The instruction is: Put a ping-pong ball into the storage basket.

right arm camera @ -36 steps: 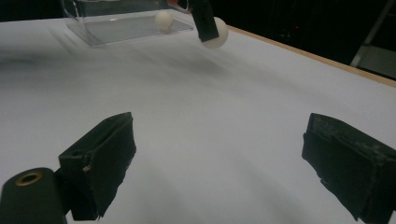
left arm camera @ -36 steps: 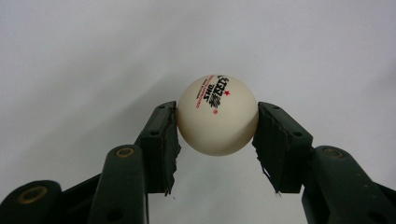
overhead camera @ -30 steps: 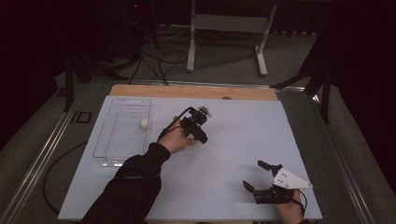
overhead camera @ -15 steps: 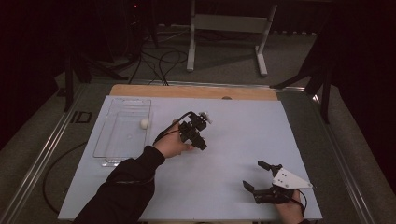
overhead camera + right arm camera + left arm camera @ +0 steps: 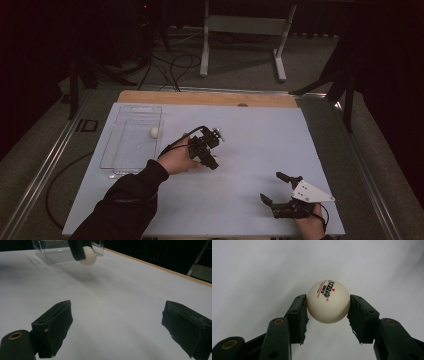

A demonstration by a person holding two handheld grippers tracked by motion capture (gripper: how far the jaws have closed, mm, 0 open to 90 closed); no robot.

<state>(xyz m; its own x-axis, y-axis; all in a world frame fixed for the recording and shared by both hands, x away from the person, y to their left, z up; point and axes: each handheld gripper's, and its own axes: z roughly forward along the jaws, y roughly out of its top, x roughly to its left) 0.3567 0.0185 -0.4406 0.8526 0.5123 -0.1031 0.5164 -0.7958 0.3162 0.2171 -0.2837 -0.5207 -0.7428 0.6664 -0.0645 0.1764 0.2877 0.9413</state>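
With the ball (image 5: 328, 301) pinched between the jaws of the left claw (image 5: 212, 161) and lifted off the table (image 5: 260, 135), carrying is underway; next, swing leftward to the tray (image 5: 131, 141) and release; right claw (image 5: 280, 189) idles wide open, empty.

In the right gripper view, the upper edge cut off the clear tray (image 5: 50, 252) at 11 o'clock and the left gripper (image 5: 83, 251) holding the ball (image 5: 88, 256). In the high view, that ball (image 5: 215, 160) was too small to read, and the right hand (image 5: 310, 227) was cut off at 5 o'clock.
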